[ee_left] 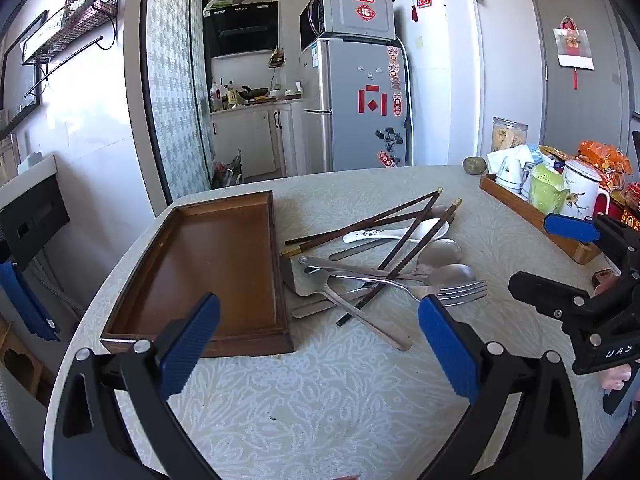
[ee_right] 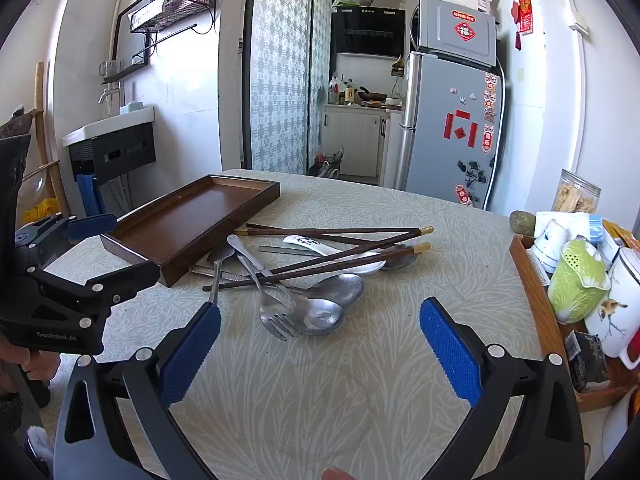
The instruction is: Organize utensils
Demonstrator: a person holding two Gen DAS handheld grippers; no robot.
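Both grippers are hovering above the near part of the table (ee_left: 320, 400), holding nothing. The left gripper (ee_left: 320, 344) is standing wide, its jaws framing the near end of the empty wooden tray (ee_left: 208, 264) on the left. The right gripper (ee_right: 320, 344) is also gaping wide, facing the utensil pile (ee_right: 304, 280): dark chopsticks (ee_right: 332, 232), a white ceramic spoon (ee_right: 320, 246), metal spoons (ee_right: 324, 316) and a fork (ee_right: 276, 316) are lying crossed just right of the tray.
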